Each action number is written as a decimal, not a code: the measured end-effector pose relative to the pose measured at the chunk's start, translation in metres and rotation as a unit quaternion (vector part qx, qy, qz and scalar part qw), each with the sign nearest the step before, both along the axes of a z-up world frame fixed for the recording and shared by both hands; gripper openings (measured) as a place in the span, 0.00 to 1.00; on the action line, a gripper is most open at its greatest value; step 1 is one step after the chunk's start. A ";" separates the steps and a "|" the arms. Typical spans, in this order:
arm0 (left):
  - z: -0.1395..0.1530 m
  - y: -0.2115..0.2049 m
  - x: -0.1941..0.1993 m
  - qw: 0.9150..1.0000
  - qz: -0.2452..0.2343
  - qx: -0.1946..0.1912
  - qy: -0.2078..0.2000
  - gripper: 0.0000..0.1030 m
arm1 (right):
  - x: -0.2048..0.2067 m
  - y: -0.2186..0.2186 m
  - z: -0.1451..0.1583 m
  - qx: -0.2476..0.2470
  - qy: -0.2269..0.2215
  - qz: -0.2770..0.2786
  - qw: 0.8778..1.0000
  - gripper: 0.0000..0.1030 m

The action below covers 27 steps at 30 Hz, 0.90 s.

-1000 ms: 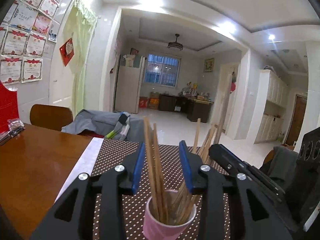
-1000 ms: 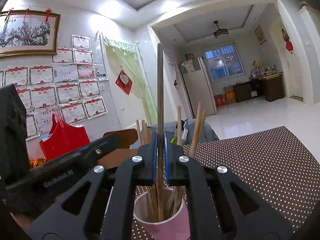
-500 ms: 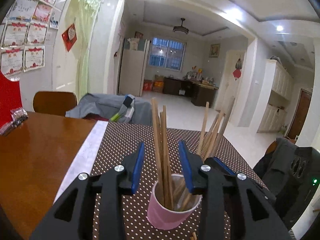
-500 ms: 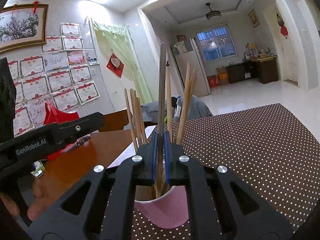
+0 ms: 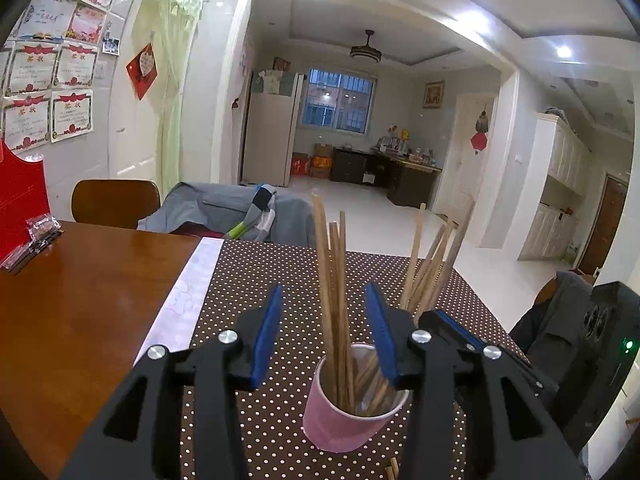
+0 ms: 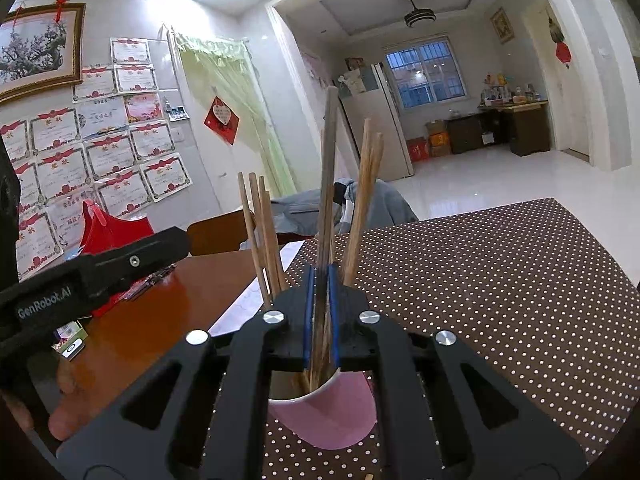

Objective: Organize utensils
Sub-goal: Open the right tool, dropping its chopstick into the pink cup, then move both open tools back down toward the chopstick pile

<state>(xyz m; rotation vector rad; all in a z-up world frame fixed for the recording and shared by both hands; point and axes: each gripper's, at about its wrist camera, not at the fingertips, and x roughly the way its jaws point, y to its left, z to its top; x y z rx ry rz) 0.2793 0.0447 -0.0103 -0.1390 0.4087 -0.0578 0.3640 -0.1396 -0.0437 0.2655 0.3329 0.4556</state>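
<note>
Found the pink cup upright on the brown dotted cloth, close in front of both tools. Counted no sticks, but saw the cup packed with wooden chopsticks, one bunch nearly vertical, another leaning away to the right.

Caught the left gripper with jaws wide apart, having just opened further. Saw the vertical bunch rising between its blue pads, clear of both. Placed the cup's rim just below and beyond the right pad.

Caught the right gripper at a narrow gap, having just been opening too. Saw one grey chopstick standing between the pads, taller than the wooden ones, its lower end down inside the cup. Judged the pads to be a hair off the stick, though not with certainty, given so thin a slit.

From the right wrist view, made out the left tool's black body at the left edge, with a hand beneath it at the picture's lower left.

Noted the bare wooden table left of the cloth, a red bag at its far left, a chair behind. Spotted two loose stick ends on the cloth by the cup's base.
</note>
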 end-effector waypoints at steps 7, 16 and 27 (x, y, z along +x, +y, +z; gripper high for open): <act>0.000 -0.003 0.000 1.000 -0.005 0.012 0.003 0.42 | -0.011 0.006 0.011 -0.026 -0.031 -0.011 0.999 0.58; 0.003 -0.002 -0.003 1.000 -0.001 0.010 -0.001 0.43 | -0.013 0.002 0.018 -0.033 -0.035 -0.038 0.998 0.58; 0.007 -0.007 -0.009 1.000 -0.005 0.009 0.002 0.43 | -0.023 -0.014 0.030 -0.015 -0.015 -0.046 0.999 0.58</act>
